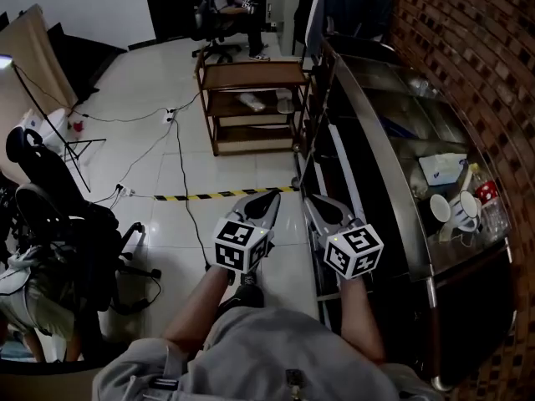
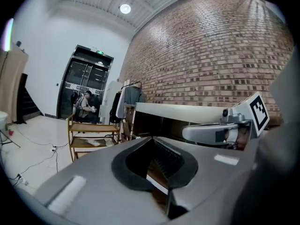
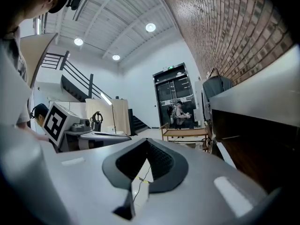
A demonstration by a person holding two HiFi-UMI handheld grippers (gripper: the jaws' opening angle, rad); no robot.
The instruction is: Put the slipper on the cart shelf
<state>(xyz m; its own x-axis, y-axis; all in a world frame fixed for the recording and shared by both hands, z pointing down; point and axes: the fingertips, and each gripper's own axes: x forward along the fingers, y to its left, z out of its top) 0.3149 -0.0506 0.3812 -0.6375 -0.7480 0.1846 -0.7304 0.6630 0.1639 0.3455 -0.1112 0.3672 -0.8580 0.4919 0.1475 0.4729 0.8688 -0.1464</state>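
Note:
A wooden cart (image 1: 251, 75) with three shelves stands far ahead across the floor. Two pale slippers (image 1: 251, 101) lie on its middle shelf; the left gripper view shows them small on that shelf (image 2: 93, 143). Both grippers are held close to the person's body and point toward the cart, well short of it. My left gripper (image 1: 271, 195) is shut with nothing in it, its tips meeting (image 2: 152, 138). My right gripper (image 1: 310, 200) is beside it, also shut and empty (image 3: 146, 139). In the right gripper view the cart (image 3: 185, 134) is distant.
A long dark counter (image 1: 380, 132) with a tissue box and cups runs along the brick wall on the right. Black office chairs (image 1: 58, 215) stand at the left. Cables and yellow-black tape (image 1: 217, 195) cross the floor. A person sits beyond the cart (image 1: 227, 2).

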